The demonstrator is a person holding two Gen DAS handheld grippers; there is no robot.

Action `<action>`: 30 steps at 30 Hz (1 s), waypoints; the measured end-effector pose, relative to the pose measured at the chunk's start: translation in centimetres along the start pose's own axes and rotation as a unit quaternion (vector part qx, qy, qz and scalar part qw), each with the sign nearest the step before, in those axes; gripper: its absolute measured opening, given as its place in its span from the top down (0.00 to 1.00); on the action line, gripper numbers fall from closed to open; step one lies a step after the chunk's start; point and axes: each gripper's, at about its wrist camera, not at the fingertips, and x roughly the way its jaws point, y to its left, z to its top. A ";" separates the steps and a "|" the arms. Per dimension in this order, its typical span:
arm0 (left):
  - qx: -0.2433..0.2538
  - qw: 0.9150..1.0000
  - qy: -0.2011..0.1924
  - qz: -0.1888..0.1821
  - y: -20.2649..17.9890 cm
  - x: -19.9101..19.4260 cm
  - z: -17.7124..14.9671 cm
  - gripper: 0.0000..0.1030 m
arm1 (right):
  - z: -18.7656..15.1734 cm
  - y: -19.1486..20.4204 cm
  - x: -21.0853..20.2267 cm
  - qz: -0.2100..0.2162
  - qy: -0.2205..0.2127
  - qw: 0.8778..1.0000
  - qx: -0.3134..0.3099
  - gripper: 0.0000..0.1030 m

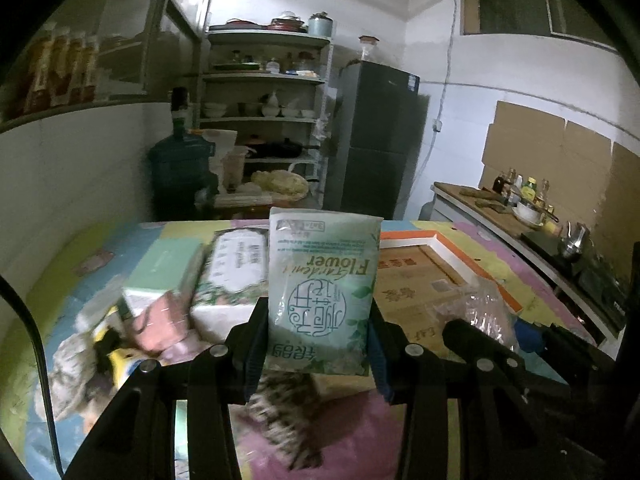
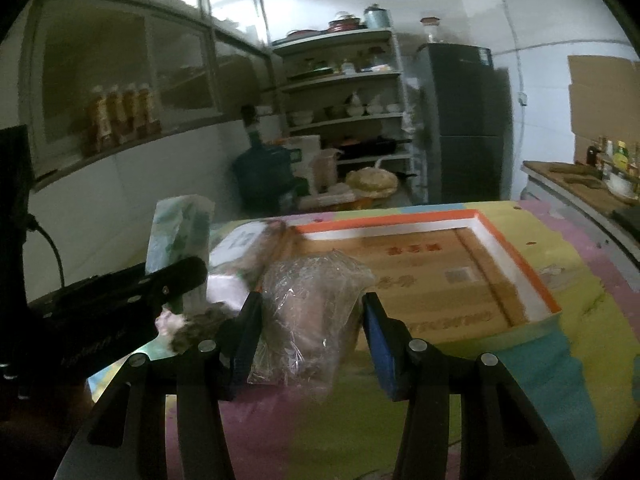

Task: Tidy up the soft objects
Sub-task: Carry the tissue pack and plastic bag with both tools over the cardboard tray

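From the left wrist camera, the left gripper (image 1: 318,330) is closed partway on a pale green tissue pack (image 1: 322,292), its two black fingers pressing the pack's sides and holding it upright above the table. The pack hangs upside down to this camera: the words "Garden Flower" can be read inverted, with a round emblem of Chinese characters below them and more characters along the lower edge, too small to make out. Behind it on the table (image 1: 60,280), covered in pastel patches, lie a mint-green box (image 1: 168,266) and a second, floral-printed tissue pack (image 1: 234,276) with a white label whose writing is blurred. To the right sits a shallow cardboard box (image 1: 428,264) with an orange and white rim and red Chinese print on its floor. A furry brown soft thing (image 1: 284,408) shows under the fingers. From the right wrist camera, the right gripper (image 2: 312,320) is closed about halfway on a crinkled clear plastic bag (image 2: 312,308) with something brownish inside, held just in front of the cardboard box's near edge; the red characters on the box floor are legible only as print. The left gripper and its green pack appear at the left of this view, beside the floral pack.
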 end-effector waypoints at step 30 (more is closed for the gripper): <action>0.020 0.997 0.070 -0.023 -9.3 10.8 1.8 0.57 | 2.9 -12.6 3.7 -0.081 0.026 0.996 0.034 0.50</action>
